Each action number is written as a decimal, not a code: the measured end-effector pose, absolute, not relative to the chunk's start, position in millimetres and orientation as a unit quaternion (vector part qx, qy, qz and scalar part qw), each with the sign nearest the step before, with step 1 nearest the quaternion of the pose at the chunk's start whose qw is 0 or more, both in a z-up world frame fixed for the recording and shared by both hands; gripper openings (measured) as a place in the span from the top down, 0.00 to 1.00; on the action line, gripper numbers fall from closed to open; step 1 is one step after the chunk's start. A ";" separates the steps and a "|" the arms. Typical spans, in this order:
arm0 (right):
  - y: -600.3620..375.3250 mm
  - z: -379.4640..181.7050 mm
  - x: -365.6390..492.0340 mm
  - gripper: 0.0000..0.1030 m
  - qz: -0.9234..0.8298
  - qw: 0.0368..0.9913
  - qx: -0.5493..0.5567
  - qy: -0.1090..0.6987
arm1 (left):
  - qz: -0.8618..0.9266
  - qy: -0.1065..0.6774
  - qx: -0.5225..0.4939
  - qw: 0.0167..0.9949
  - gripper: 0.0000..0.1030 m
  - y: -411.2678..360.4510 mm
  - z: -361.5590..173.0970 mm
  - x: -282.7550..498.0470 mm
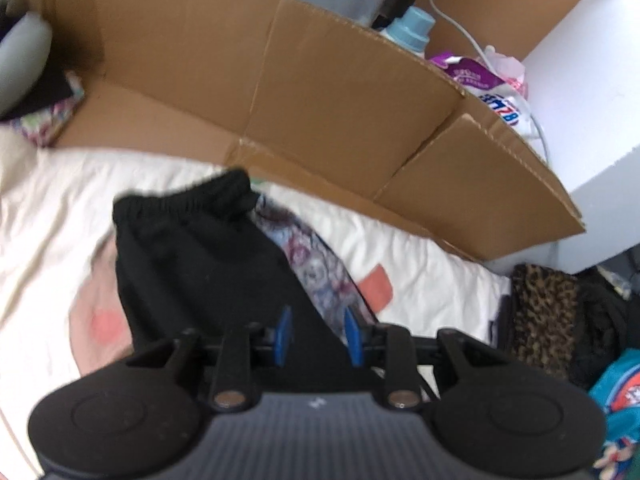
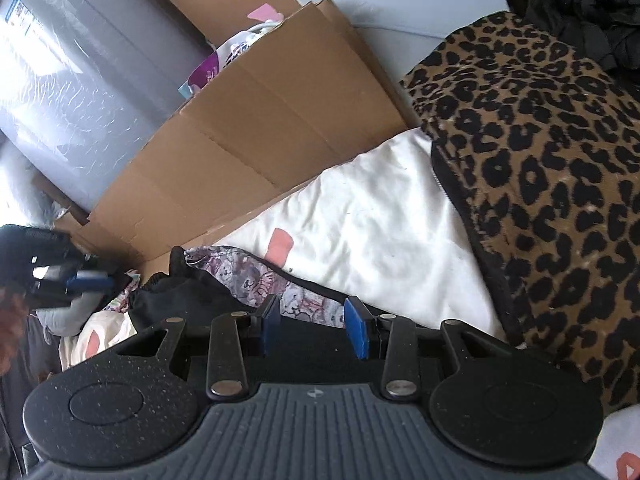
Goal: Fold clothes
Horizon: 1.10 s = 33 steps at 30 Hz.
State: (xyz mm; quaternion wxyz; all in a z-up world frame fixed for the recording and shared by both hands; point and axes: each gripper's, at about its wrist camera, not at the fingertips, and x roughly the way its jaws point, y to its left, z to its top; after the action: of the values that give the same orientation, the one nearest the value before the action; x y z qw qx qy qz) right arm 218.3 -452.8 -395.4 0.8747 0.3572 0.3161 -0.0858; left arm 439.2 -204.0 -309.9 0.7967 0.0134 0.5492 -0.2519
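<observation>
A black garment with an elastic waistband lies on the white sheet. Its patterned inner side shows along its right edge. My left gripper is over the near end, and black cloth fills the gap between its blue pads. In the right wrist view my right gripper has the black garment and the patterned cloth between its pads. The left gripper is at the far left there, beside the waistband, blurred.
Flattened cardboard stands along the far side of the sheet. A detergent bottle and a printed bag sit behind it. A leopard-print blanket covers the right side. A grey film-wrapped appliance stands at the back left.
</observation>
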 end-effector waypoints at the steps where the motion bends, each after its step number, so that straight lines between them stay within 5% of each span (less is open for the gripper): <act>1: -452.2 -395.5 220.3 0.58 -0.083 0.874 0.358 0.317 | -0.248 0.542 0.021 0.803 0.70 -208.9 -307.3 440.6; 33: -408.6 -430.5 336.3 0.59 -0.023 0.873 0.268 0.406 | -0.201 0.578 0.023 0.791 0.69 -241.0 -417.7 493.0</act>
State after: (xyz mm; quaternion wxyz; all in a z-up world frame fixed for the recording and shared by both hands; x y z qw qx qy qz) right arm 336.3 -408.6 -430.5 0.8732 0.2678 0.4065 -0.0226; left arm 493.0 -241.0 -417.7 0.7907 0.0230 0.5778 -0.2013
